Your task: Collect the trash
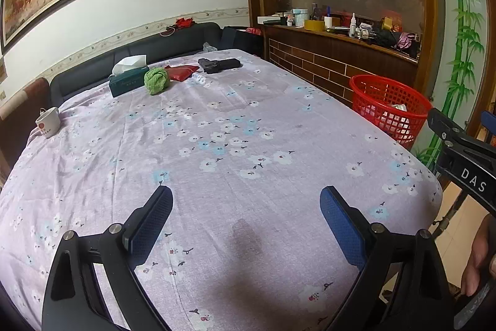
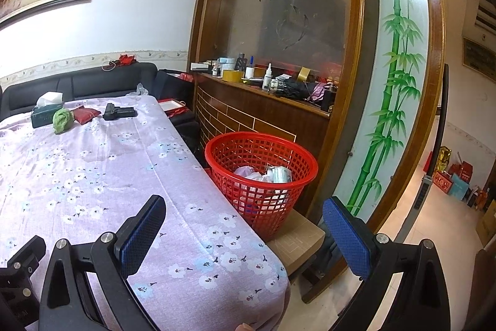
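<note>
A red mesh basket (image 2: 262,176) stands on a cardboard box (image 2: 299,238) beside the table's right edge and holds crumpled white and pink trash (image 2: 263,174). It also shows in the left wrist view (image 1: 389,107). My left gripper (image 1: 246,207) is open and empty above the near part of the flowered tablecloth (image 1: 217,145). My right gripper (image 2: 245,219) is open and empty, straddling the table's right corner just short of the basket. A green crumpled cloth (image 1: 156,79) lies at the table's far end; it also shows in the right wrist view (image 2: 63,119).
At the far end lie a tissue box (image 1: 128,76), a red pouch (image 1: 181,72) and a black gun-shaped object (image 1: 218,64). A white mug (image 1: 48,121) stands at the left edge. A cluttered wooden counter (image 2: 266,92) runs behind the basket. A dark sofa (image 1: 139,51) backs the table.
</note>
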`<state>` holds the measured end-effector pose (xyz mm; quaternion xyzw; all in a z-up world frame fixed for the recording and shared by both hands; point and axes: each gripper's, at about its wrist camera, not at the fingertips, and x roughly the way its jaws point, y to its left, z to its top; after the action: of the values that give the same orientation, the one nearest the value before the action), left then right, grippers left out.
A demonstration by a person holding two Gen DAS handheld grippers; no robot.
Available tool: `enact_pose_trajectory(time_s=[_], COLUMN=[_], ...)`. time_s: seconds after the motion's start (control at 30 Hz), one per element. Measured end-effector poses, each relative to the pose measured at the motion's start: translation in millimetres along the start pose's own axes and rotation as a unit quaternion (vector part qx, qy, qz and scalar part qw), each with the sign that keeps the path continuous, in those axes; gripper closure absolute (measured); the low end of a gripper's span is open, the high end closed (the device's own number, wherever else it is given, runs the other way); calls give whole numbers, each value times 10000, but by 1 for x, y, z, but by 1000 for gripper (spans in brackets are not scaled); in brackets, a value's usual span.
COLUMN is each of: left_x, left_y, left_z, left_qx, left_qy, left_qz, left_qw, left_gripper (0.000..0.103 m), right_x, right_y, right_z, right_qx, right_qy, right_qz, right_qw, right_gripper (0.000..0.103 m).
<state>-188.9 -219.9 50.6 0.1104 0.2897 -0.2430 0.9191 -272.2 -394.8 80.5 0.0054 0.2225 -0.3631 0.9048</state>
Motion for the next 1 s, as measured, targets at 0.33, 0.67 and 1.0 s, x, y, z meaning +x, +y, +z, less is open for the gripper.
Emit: enact_pose_trajectory(time_s=[0.33, 0.67, 1.0], left_x=[1, 1, 0], left_y=[-1, 0, 0], left_z=[0, -1, -1], left_qx=[8, 6, 8], left_qy=[19, 28, 25], left_qz=[0, -8, -18], left_qw=[10000, 10000, 10000], left_gripper=[8, 8, 8], right_x=[1, 2, 1], right_y=[0, 0, 1], right_z=[-1, -3, -3], right_qx=[-21, -26, -32], right_qy=[59, 66, 56], right_qz=[42, 63, 67], right_qw=[10000, 10000, 10000], right_gripper=[1, 1, 1])
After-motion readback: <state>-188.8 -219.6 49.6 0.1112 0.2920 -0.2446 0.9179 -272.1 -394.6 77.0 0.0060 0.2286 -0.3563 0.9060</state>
